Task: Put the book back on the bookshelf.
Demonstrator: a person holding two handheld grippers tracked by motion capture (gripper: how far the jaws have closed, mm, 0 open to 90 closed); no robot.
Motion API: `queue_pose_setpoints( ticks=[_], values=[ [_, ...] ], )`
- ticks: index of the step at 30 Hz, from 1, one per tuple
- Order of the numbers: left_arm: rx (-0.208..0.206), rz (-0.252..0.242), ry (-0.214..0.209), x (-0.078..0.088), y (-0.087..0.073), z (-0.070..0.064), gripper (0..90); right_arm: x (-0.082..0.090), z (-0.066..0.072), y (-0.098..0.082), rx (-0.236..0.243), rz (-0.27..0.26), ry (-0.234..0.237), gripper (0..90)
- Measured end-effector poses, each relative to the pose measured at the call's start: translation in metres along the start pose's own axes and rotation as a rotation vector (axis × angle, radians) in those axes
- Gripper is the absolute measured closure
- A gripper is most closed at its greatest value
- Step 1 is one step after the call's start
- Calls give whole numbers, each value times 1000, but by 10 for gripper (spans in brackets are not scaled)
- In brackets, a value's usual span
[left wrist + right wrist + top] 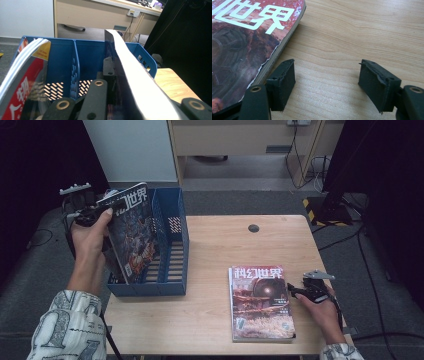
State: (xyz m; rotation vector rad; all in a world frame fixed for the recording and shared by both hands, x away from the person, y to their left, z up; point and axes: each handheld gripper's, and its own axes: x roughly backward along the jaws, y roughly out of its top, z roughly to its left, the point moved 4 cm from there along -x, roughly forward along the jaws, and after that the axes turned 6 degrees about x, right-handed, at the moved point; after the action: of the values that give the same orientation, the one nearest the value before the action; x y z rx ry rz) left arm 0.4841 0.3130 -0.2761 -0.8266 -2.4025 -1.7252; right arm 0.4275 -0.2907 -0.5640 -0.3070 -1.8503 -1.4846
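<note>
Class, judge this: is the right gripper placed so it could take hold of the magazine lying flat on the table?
Probably yes. The right gripper is open at the edge of the flat magazine, with bare table around and nothing between them.

The wooden table has a small dark round hole near its far edge. Beyond it stands a pale wooden cabinet and, to its left, a white panel. Black cables hang from a wall socket and trail over the grey floor. A yellow-and-black striped strip lies beside a black stand at the right.
</note>
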Motion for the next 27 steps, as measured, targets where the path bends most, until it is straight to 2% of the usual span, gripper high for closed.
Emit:
queue_pose_setpoints(
  ticks=[4, 13, 19, 27],
  values=[
    [-2, -4, -1, -9, -5, 0, 822, 0, 0, 0, 2, -1, 0, 292],
    [-6, -16, -1, -17, -10, 2, 822, 0, 0, 0, 7, 2, 4, 289],
    [-27, -20, 9, -24, -12, 1, 821, 0, 0, 0, 8, 2, 4, 289],
    [-20, -32, 23, -22, -14, 6, 821, 0, 0, 0, 11, 1, 7, 289]
  ],
)
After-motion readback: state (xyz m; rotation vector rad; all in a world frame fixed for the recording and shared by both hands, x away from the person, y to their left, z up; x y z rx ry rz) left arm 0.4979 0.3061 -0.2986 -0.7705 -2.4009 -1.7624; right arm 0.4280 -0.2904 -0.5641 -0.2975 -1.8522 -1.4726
